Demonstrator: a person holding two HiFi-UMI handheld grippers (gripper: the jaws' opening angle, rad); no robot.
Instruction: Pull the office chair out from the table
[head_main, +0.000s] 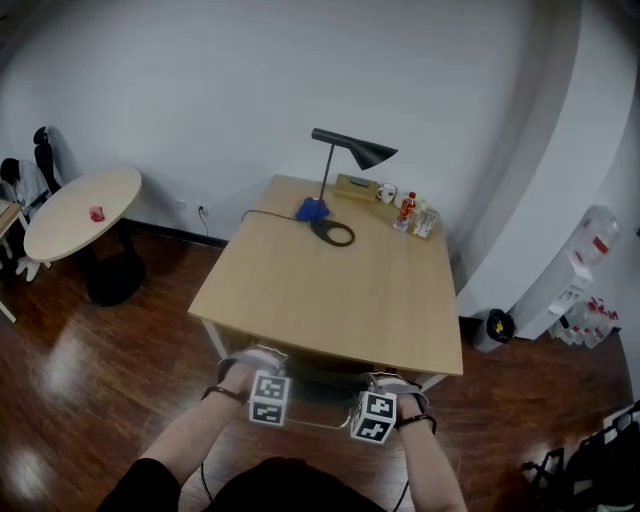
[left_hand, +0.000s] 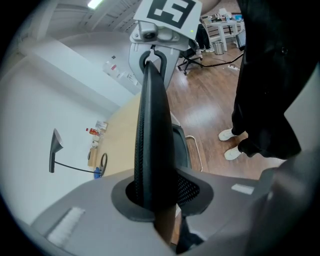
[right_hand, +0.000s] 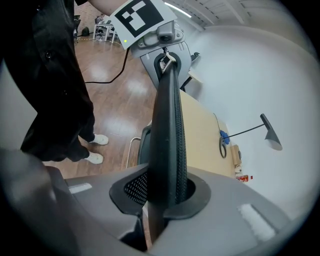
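1. At the near edge of the table (head_main: 330, 290), the office chair (head_main: 318, 390) is tucked in. Its seat is under the top, and only the upper part of the backrest stands clear on the person's side
2. The left gripper (left_hand: 155, 197) is clenched on the top rim of the backrest towards its left end, with the pads pressing both faces of the dark mesh edge
3. The right gripper (right_hand: 167, 192) grasps the same rim towards its right end. Each gripper view looks along the rim to the other gripper at the far end of it
4. The rim looks like a stiff moulded frame, while the mesh stretched inside it is probably springy. The frame is therefore the sound place to hold, and a grip lower on the mesh would likely sag and slip
5. A chair like this is probably fairly heavy but rolls on castors, though the base is out of sight, so that is a guess. If it does roll, a steady level pull towards the person should move it
6. Pulling from so high up may rock the backrest towards the person before the base moves, so equal pull on both ends seems wise to stop the chair swivelling
7. The lamp (head_main: 352, 155) and the small bottles stand at the far side of the table, well apart from the chair. A knock against the table's underside is what could shake them
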